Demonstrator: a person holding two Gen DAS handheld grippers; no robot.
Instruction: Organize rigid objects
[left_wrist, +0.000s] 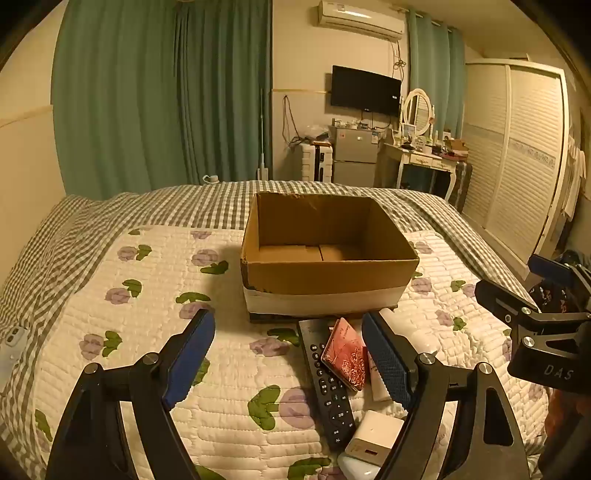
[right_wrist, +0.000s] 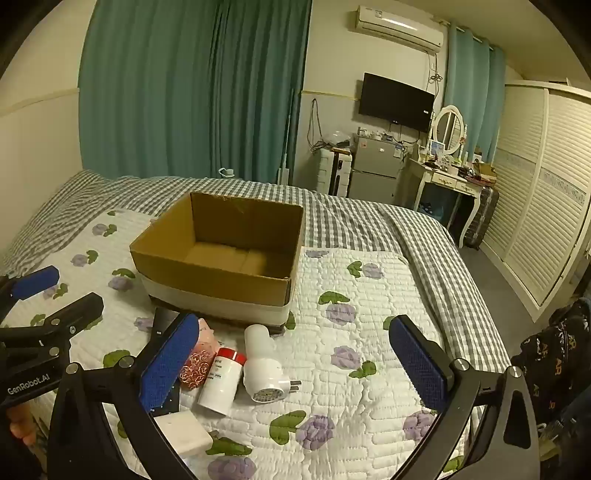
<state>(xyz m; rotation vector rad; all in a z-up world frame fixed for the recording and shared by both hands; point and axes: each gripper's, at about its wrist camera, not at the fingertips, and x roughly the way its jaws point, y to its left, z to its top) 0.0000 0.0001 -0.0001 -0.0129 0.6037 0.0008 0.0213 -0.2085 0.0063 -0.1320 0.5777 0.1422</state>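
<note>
An open cardboard box (left_wrist: 328, 254) (right_wrist: 221, 258) stands on the bed and looks empty. In front of it lies a pile: a black remote control (left_wrist: 327, 384), a red rose-patterned case (left_wrist: 345, 354) (right_wrist: 195, 365), a white bottle with a red cap (right_wrist: 221, 380), a white plug adapter (right_wrist: 262, 365) and a white charger block (left_wrist: 375, 435) (right_wrist: 181, 432). My left gripper (left_wrist: 288, 362) is open and empty above the pile's left side. My right gripper (right_wrist: 295, 365) is open and empty above the adapter. Each gripper shows at the edge of the other's view.
The bed carries a white floral quilt (left_wrist: 147, 332) over a grey checked cover (right_wrist: 369, 221). Beyond the bed stand teal curtains, a small fridge (left_wrist: 354, 155), a dressing table (left_wrist: 424, 158) and a louvred wardrobe (left_wrist: 517, 155). Dark clothing (right_wrist: 554, 354) lies at the right.
</note>
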